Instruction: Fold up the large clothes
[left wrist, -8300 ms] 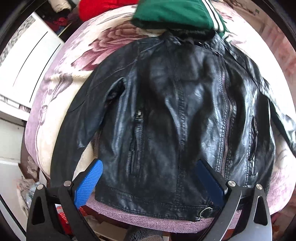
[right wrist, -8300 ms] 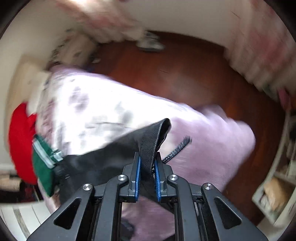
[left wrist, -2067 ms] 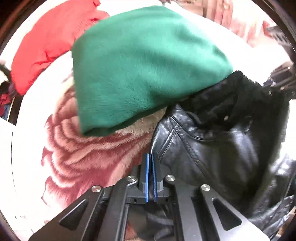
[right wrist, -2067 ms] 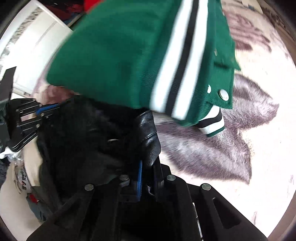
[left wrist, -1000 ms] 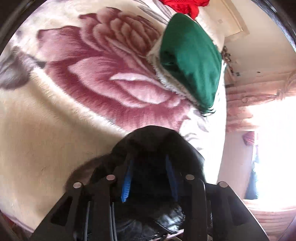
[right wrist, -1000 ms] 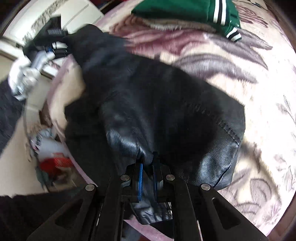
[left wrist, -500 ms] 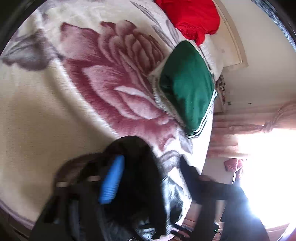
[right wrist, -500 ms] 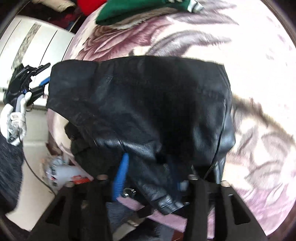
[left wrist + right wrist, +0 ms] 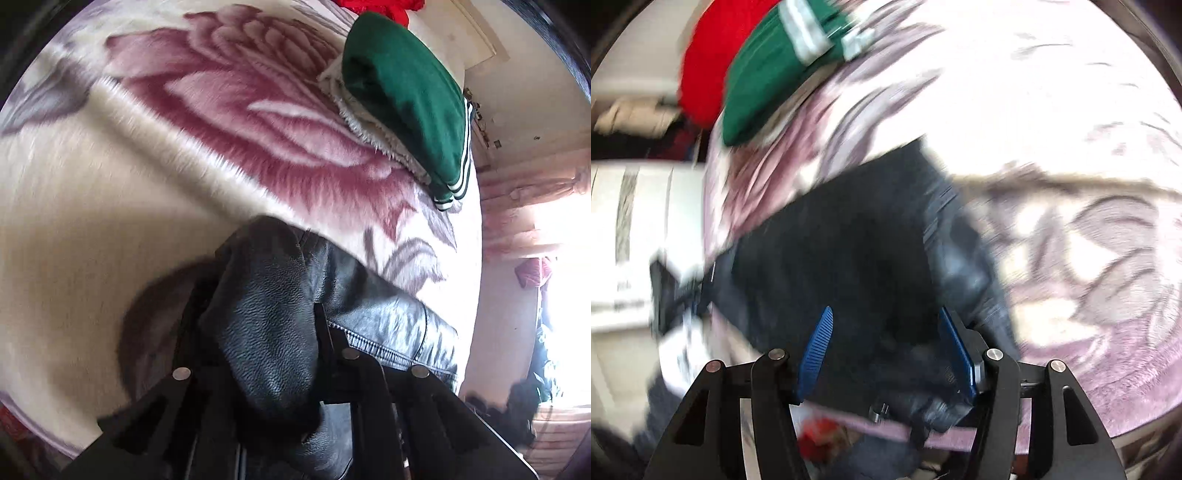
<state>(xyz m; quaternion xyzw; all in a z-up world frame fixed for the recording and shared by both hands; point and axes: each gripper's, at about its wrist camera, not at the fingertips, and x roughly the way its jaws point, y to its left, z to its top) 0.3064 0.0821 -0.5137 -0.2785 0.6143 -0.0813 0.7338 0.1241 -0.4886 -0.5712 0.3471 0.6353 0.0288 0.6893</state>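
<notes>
The black leather jacket lies folded at the near edge of the flowered blanket. A thick fold of it bulges up between the fingers of my left gripper. The jaws are closing on that fold and the pads are hidden by the leather. In the blurred right wrist view my right gripper hangs over the jacket. Its jaws are opening, both blue pads are bare, and nothing is pinched between them. The left gripper and a white-gloved hand show at the jacket's left edge.
A folded green jacket with striped cuffs and a red garment lie at the far end of the blanket. White furniture stands past the bed's left side. A bright window and floor clutter are on the right.
The right gripper let go of the jacket's edge, opened and swung across the bed. The left jaws, wide half a second ago, have come in on a leather fold.
</notes>
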